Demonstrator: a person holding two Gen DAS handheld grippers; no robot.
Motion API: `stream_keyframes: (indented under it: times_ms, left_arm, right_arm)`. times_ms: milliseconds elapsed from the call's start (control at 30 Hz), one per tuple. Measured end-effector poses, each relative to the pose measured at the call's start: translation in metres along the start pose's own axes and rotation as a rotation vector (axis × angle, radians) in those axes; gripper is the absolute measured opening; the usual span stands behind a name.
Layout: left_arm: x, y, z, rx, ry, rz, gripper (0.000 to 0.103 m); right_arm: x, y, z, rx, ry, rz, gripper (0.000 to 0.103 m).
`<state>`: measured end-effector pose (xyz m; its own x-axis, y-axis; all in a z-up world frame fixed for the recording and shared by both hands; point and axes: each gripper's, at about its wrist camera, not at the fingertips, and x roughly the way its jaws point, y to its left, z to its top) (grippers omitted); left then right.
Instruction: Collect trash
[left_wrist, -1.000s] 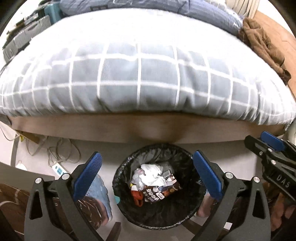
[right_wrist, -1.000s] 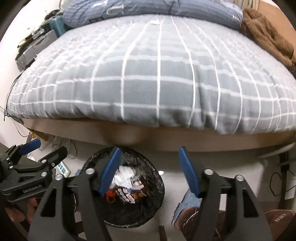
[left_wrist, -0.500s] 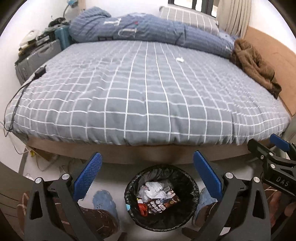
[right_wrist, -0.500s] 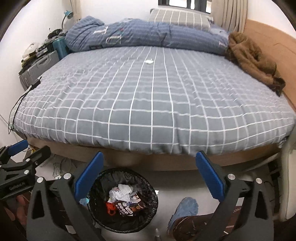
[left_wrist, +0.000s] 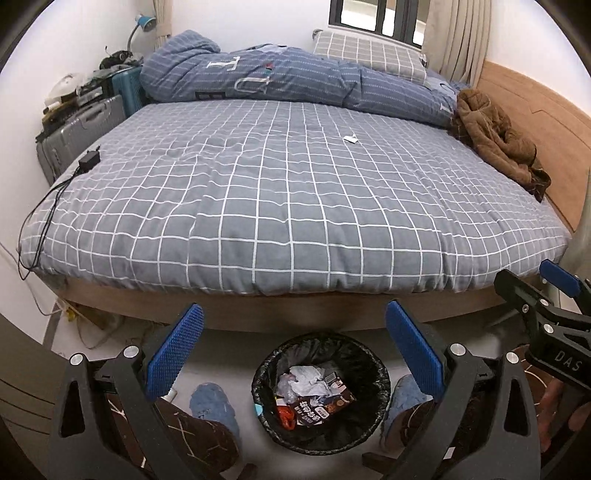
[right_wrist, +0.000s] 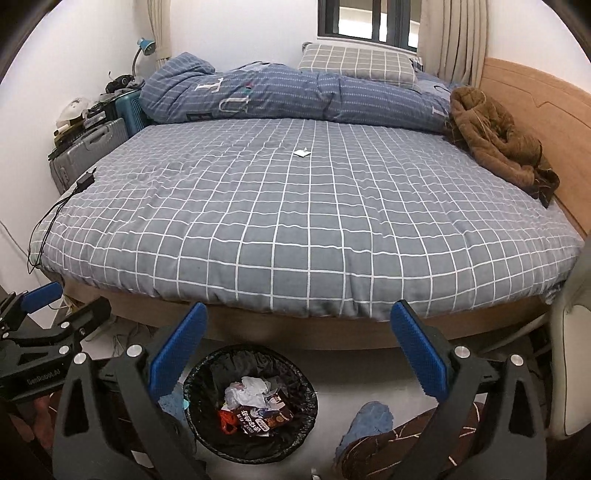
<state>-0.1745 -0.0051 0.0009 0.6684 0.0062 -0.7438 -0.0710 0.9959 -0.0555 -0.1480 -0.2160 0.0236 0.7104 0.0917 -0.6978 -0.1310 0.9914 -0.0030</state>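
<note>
— Black liner first: why is the bin (left_wrist: 369, 356) on the floor right at the foot of the bed (left_wrist: 258, 206)?

— My guess is so that anything picked off the bed can be dropped straight in. In the left view it sits at six o'clock, between the person's slippers (left_wrist: 212, 400). Crumpled tissue and wrappers (left_wrist: 317, 404) already lie inside.

— And the left gripper (left_wrist: 293, 314)?

— Its jaws are spread wide and hold nothing. Through the gap you see only the bed frame and the bin's far rim.

— The right gripper (right_wrist: 299, 306)?

— The same. Its jaws have just been opening, with nothing between them, and they now stand fully apart. The bin lies at about seven o'clock below it. Both grippers tilt down and forward, with the whole bed ahead of them. I judge that suits scanning for the next piece.

— Is anything left to collect?

— One small white scrap (left_wrist: 350, 138) lies flat on the checked sheet. From the left gripper it is at about one o'clock, well apart from both grippers and past the middle of the bed. In the right view it is nearly at twelve (right_wrist: 302, 152).

— And behind it?

— A rolled duvet (left_wrist: 277, 77) lies across the head of the bed, and a brown coat (left_wrist: 495, 144) is at two o'clock. Neither looks like trash. The scrap is thin and lies on soft cloth, so pinching it without catching the sheet may be fiddly.
</note>
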Motion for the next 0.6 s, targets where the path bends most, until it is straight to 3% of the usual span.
stream_keyframes:
  times_ms: [600]
  left_arm:
    - [-0.0002, -0.0035, 0.0033, 0.014, -0.02, 0.0, 0.097]
  right_arm:
    - [0.0043, -0.0037, 0.0009, 0.017, 0.011, -0.004, 0.095]
